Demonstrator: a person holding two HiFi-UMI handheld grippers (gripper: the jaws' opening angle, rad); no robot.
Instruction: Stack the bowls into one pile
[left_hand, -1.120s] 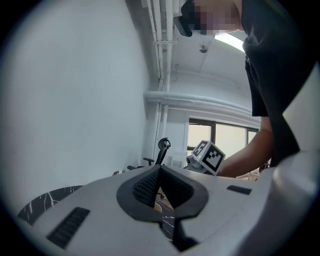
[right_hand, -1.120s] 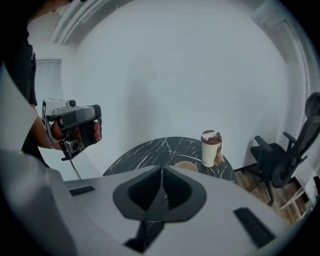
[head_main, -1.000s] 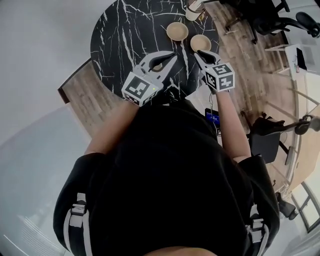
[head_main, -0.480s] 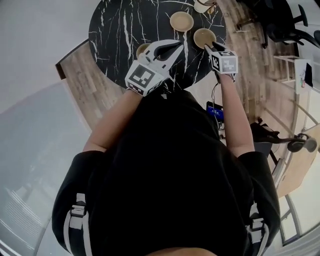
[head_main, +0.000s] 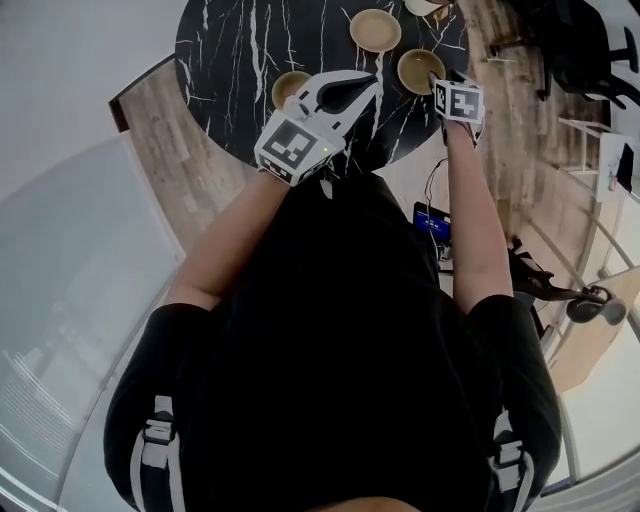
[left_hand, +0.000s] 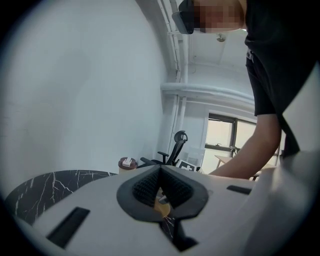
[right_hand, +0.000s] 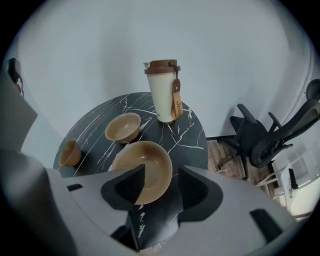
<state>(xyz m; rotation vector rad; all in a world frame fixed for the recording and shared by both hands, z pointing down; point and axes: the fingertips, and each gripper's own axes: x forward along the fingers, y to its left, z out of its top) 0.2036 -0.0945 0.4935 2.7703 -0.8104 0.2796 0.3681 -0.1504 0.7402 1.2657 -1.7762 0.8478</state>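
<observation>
big bowl (right_hand: 150, 165) sits on the black table (right_hand: 192, 137) right below the right gripper (right_hand: 161, 186). its near rim shows between jaws that are opening, pads clear of it. middle bowl (right_hand: 122, 127) and small bowl (right_hand: 70, 152) lie farther left. left gripper (left_hand: 160, 171) is closed, seemingly empty, just beside the small bowl.

Three bowls (head_main: 375, 30) sit apart on black table (head_main: 230, 55)

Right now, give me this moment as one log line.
left gripper: shut, empty; right gripper: jaws opening, nearest bowl rim between them; other two bowls: apart, unstacked
</observation>
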